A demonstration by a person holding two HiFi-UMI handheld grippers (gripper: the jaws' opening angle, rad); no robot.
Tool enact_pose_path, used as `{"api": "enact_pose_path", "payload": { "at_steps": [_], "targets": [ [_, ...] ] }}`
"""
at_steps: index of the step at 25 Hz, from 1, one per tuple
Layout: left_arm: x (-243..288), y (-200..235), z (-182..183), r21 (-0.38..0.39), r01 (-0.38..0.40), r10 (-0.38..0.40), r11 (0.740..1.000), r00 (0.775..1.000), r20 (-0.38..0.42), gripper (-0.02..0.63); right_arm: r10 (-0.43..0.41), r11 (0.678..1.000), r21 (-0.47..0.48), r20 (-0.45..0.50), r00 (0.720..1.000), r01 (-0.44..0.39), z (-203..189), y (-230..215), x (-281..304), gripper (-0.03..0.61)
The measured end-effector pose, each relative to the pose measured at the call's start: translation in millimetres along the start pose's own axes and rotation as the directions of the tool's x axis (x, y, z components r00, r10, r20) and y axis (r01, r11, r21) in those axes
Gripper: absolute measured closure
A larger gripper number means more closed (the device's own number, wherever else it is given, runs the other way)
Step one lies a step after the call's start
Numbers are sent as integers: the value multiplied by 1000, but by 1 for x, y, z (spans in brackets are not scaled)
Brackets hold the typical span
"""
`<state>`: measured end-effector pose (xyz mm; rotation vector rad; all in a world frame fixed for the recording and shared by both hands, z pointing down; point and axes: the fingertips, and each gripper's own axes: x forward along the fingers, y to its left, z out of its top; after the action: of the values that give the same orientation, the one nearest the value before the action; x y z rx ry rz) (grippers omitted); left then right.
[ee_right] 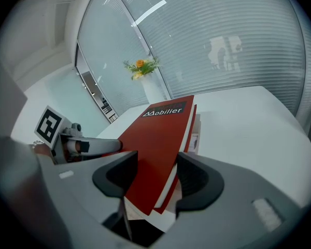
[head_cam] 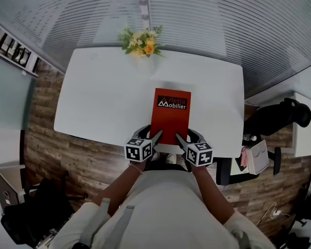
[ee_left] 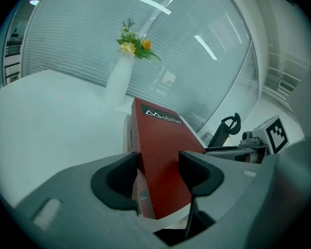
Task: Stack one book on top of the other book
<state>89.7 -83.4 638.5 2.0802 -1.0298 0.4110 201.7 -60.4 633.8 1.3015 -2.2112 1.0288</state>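
Left claw (ee_left: 158,162) is clenched on the near-left corner of the red book (ee_left: 163,139). Right claw (ee_right: 155,165) is clenched on the near-right corner, jaws wide with the cover and pages filling the gap. We see pads against the book on both sides.

Position: the red book runs straight ahead from between the two claws, title end farthest from us, over the white table (head_cam: 103,102). The near end looks slightly raised in both gripper views.

The pale book (ee_left: 128,135) sits ahead of the claws and below the red one. Its edge peeks out past the red book's left side in the left gripper view and past its right side in the right gripper view. So the red book is already lined up over it.

Progress, our read:
- pick-up: done
- alignment over the lower book: looks done
- set-down: not confirmed. We can't tell whether the far end is touching the pale book yet or hanging just above it.
- release: not done, both claws are gripping

Left to do: lay the near end flat, open both claws, and back them out toward us without dragging the top book off square.
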Motion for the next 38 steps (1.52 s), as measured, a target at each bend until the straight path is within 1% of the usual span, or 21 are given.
{"api": "enact_pose_path", "payload": {
  "at_steps": [18, 25, 38],
  "targets": [
    [27, 14, -19, -12, -3, 2, 1000, 998, -55, 354, -11, 999, 43, -56, 998, 13, -18, -21, 22, 348],
    [32, 18, -26, 2, -9, 10, 1000, 997, -74, 354, -13, 999, 34, -79, 997, 15, -27, -25, 28, 353],
    [32, 20, -25, 10, -26, 27, 1000, 997, -76, 351, -6, 1000, 10, -80, 997, 6, -25, -26, 32, 350]
  ]
}}
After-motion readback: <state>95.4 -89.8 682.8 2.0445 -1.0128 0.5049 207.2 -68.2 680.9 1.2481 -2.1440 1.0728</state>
